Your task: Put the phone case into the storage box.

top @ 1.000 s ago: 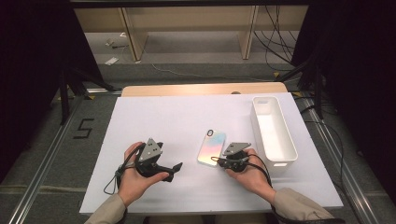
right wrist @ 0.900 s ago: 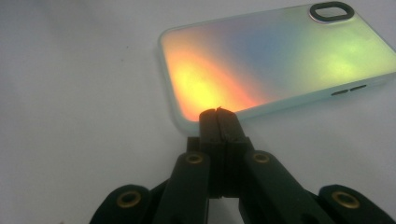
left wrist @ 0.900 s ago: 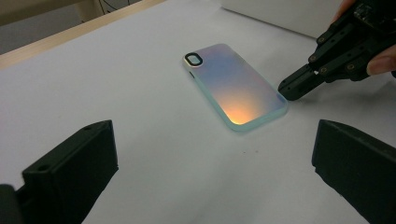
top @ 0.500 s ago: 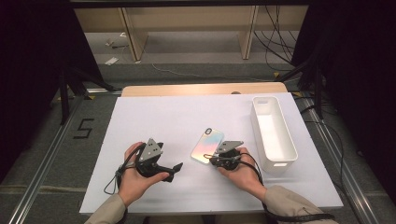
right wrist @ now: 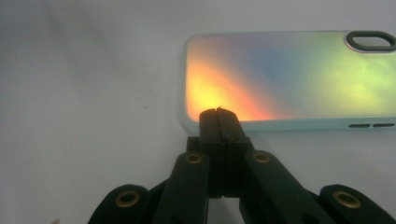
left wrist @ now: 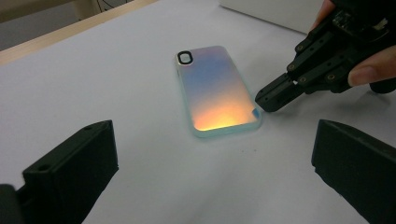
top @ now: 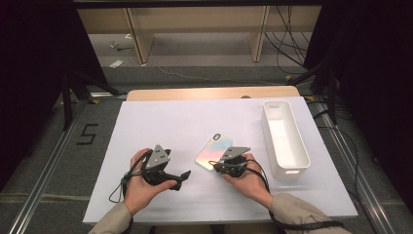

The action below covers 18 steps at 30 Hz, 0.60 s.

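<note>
So the phone case [top: 213, 151], one of those iridescent ones with a pale mint rim, is lying flat, back side up, on the white tabletop [top: 195, 117], a bit right of center and just left of the long white bin [top: 285, 139]. The right tool [top: 220, 167] has its jaws pressed together with nothing between them, and the closed tip sits right at the case's near corner, at the end away from the camera cutout. In the right gripper view it looks to be touching the rim or just overlapping it; hard to say which. My read is the shut jaws are being used like a single poking finger, since a flat case gives you no edge to pinch until you nudge it or tip it up. The left tool [top: 181, 176] rests in the hand on the tabletop, well left of the case, jaws spread wide and aimed at it, so the case sits framed between them in the left gripper view [left wrist: 217, 88]. Looks like it's just parked there ready to help. The bin looks empty, so I'd guess that's where the case ends up.
</note>
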Each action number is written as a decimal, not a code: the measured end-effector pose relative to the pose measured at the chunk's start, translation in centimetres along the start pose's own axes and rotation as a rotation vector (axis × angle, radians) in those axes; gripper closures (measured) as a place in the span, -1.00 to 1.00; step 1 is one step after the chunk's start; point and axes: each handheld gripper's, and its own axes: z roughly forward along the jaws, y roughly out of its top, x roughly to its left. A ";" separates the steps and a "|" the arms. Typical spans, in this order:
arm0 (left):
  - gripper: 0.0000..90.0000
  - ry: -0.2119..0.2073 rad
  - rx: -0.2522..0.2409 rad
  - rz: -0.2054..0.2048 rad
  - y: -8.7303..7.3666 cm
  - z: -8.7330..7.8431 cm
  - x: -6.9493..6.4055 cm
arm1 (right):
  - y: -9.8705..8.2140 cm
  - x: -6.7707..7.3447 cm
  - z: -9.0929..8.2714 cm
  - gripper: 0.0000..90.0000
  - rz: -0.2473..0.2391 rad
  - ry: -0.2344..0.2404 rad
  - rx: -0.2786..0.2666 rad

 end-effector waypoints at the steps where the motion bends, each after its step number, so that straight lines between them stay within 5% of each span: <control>1: -1.00 0.000 0.000 0.000 0.0 0.0 0.0 | 0.0 0.0 0.0 1.00 0.000 0.000 0.000; 18: -1.00 0.007 0.003 -0.005 -0.1 -0.3 0.2 | 0.1 -1.2 -7.8 0.59 -0.038 0.003 -0.190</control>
